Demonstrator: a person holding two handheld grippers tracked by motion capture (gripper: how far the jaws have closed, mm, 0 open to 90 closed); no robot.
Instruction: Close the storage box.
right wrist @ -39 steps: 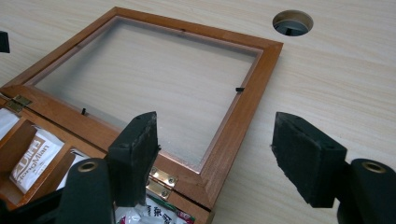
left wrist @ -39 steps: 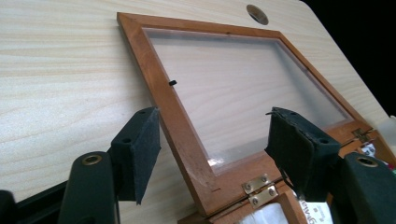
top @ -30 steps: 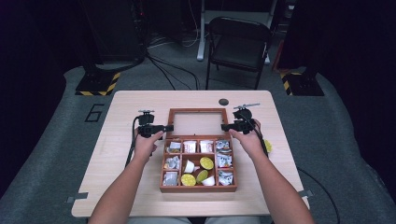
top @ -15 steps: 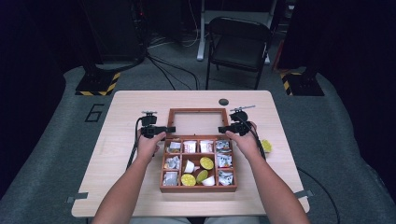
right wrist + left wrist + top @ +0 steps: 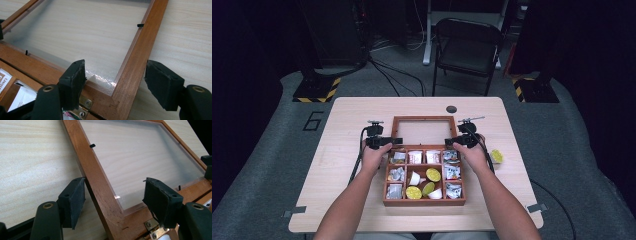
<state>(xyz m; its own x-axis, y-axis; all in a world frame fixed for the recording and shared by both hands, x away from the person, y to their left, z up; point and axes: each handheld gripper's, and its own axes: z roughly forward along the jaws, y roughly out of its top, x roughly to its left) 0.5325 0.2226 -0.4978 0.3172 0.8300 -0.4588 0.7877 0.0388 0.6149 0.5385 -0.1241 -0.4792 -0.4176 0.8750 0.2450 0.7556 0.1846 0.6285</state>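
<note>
A wooden box [image 5: 424, 202] with several compartments holds small cups, lime-coloured pieces and packets. Its glass-paned lid [image 5: 421, 119] lies open and flat on the table beyond it. My left gripper [image 5: 396, 141] straddles the lid's left rail [image 5: 92, 170] near the hinge, jaws open [image 5: 113, 183], with one pad outside the rail and one over the glass. My right gripper [image 5: 451, 142] straddles the right rail [image 5: 140, 47] the same way, open [image 5: 115, 64]. Its jaws have just been closing a little, with a gap still on each side of the rail.
A yellow-green object [image 5: 497, 156] lies on the table right of the box, by my right wrist. A small black disc [image 5: 451, 109] sits near the table's far edge. A folding chair [image 5: 467, 50] stands beyond the table [image 5: 347, 115].
My right gripper has sunk slightly and come in over the lid's right rail. The left gripper has hardly moved, and the lid lies as before.
</note>
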